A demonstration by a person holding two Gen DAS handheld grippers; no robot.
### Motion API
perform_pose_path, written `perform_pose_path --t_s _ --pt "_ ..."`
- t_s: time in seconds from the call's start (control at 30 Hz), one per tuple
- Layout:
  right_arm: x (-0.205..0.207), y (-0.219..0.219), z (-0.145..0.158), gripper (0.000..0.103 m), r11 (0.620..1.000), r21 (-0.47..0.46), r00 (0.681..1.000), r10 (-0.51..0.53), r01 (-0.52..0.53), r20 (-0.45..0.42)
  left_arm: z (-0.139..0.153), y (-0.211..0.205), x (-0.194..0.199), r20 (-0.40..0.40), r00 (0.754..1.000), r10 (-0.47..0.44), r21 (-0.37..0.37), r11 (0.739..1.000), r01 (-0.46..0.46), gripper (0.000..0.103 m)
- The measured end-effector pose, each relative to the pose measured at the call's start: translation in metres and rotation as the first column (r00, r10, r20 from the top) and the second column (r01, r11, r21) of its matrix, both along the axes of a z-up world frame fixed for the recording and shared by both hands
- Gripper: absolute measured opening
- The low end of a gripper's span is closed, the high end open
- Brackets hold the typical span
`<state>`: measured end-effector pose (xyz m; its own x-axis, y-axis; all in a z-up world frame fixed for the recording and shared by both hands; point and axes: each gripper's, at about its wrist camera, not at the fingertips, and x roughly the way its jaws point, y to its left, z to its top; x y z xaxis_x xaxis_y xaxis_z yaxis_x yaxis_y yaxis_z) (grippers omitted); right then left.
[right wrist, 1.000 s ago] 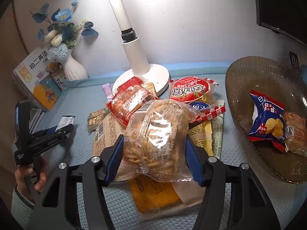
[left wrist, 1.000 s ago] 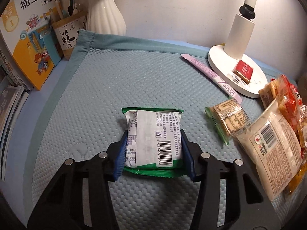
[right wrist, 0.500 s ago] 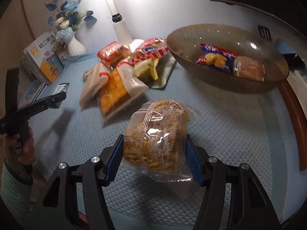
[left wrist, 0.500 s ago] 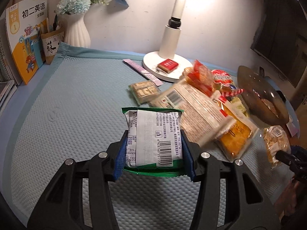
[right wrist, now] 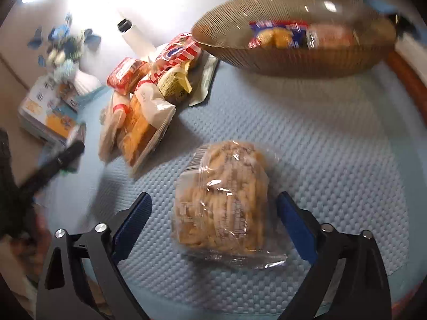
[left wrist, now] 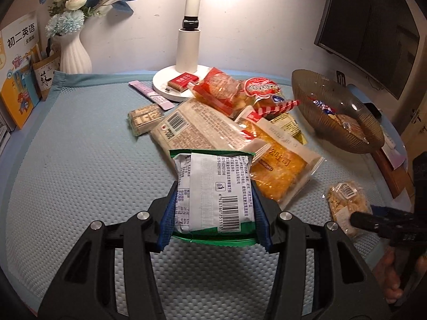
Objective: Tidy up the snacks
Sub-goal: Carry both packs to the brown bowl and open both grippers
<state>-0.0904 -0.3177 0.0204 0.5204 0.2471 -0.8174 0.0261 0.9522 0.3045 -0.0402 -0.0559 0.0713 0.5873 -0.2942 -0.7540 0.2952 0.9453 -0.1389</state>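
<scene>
Your work surface is a pale blue dimpled mat (left wrist: 80, 160). On it: white lamp base (left wrist: 170, 85), pink sachet (left wrist: 150, 94), small cracker pack (left wrist: 145, 116), heaped snack packets (left wrist: 226, 122), brown ribbed bowl (right wrist: 267, 61), and a clear noodle-snack bag (right wrist: 224, 197) lying flat.

— Where does the bowl (left wrist: 320, 98) stand?
— At the mat's (left wrist: 80, 146) far right; two packets (right wrist: 299, 33) lie in it; the snack pile (left wrist: 226, 112) lies just to its left, before the lamp (left wrist: 186, 61).
— And behind?
— The vase (left wrist: 73, 56) at the far left corner; books (left wrist: 18, 61) left of it.
— The noodle bag (right wrist: 221, 200)?
— On the mat, near the front, well apart from the bowl.
</scene>
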Motion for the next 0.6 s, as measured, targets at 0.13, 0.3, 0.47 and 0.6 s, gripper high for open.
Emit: perform_pose_path --t_s 0.13,0.3,0.47,0.6 --pt "-0.011 0.013 0.009 0.062 0.993 -0.109 0.998 0.042 -0.036 0.052 0.008 -0.023 0.002 -0.010 0.999 -0.045 -0.033 0.998 0.044 0.050" --pt "-0.028 -0.011 0.053 0.062 0.994 -0.097 0.983 0.064 -0.047 0.175 0.019 -0.059 0.008 -0.010 0.993 -0.114 -0.057 0.992 0.113 0.050" --pt "-0.010 -0.064 0.107 0.062 0.986 -0.145 0.948 -0.030 0.079 0.316 0.037 -0.113 0.031 -0.020 0.976 -0.217 -0.118 0.970 0.213 0.050" --pt "0.040 -0.108 0.122 0.062 0.969 -0.121 0.931 -0.165 0.214 0.325 0.048 -0.166 0.064 -0.003 0.960 -0.278 -0.143 0.951 0.275 0.050"
